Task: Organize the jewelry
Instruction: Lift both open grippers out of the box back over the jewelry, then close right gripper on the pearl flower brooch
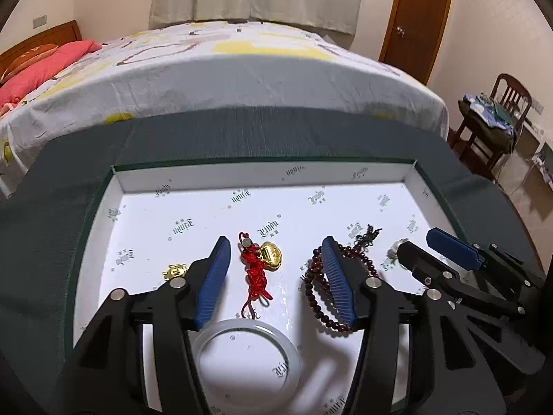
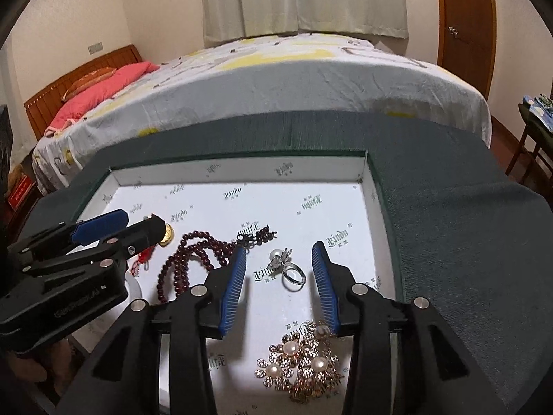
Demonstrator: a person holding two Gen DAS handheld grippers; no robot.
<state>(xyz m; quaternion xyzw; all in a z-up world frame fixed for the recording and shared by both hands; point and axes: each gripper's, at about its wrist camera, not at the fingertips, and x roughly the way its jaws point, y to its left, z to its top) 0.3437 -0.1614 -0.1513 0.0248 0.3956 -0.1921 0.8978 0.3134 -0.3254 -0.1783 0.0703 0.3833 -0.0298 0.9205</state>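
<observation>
A shallow white-lined tray (image 1: 262,173) (image 2: 242,169) holds the jewelry. My left gripper (image 1: 275,240) is open above it. A red knotted cord (image 1: 255,269) with a gold lock pendant (image 1: 271,256) lies between its blue pads, untouched. A small gold charm (image 1: 176,271) sits to the left, a dark red bead bracelet (image 1: 314,287) by the right finger, and a white bangle (image 1: 247,356) nearest. My right gripper (image 2: 280,249) is open around a silver pearl ring (image 2: 293,276), pads clear of it. A gold pearl piece (image 2: 300,363) lies below, the bead bracelet (image 2: 186,259) to the left.
The tray rests on a dark green cloth (image 1: 69,190) (image 2: 449,224). Each gripper shows in the other's view: the right gripper (image 1: 420,242) and the left gripper (image 2: 138,221). Behind stands a bed (image 1: 242,69). A wooden chair (image 1: 497,117) with clothes is at far right.
</observation>
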